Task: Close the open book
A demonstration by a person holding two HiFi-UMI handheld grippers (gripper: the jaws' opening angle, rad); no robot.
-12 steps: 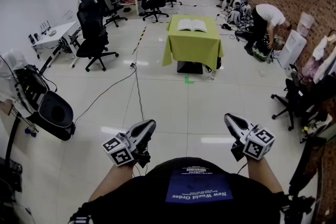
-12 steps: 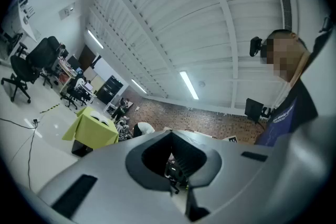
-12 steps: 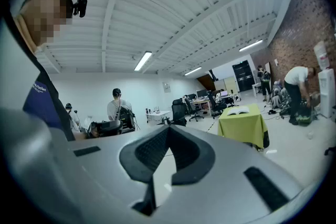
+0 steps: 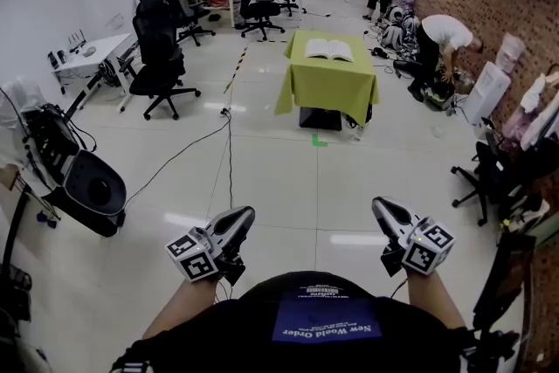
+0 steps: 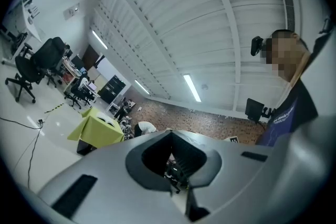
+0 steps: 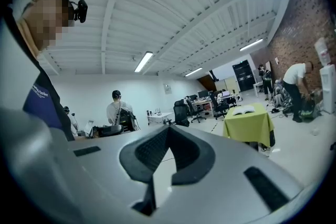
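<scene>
Both tools are held low in front of the person. The left tool [image 4: 240,218] has its jaws pressed together with nothing between them, and the right tool [image 4: 382,210] looks just the same, closed and empty. The open book [image 4: 329,49] is well away across the room, lying flat with its pages spread on a tabletop [image 4: 325,92] draped in a yellow-green cloth. So the job hasn't begun, and by my reading the walk over comes first. The trouble starts there, because a black cable [image 4: 230,162] trails over the shiny floor between here and the tabletop, easy to snag a foot on with eyes fixed on the target. A person [image 4: 441,35] is bending over bags just right of the tabletop, so a wide approach on that side could bump them. At the book itself, a closed tool poking at one loose leaf may crease it instead of turning the whole half over. Pushing sideways could also drag the cloth and slide the book toward an edge.
</scene>
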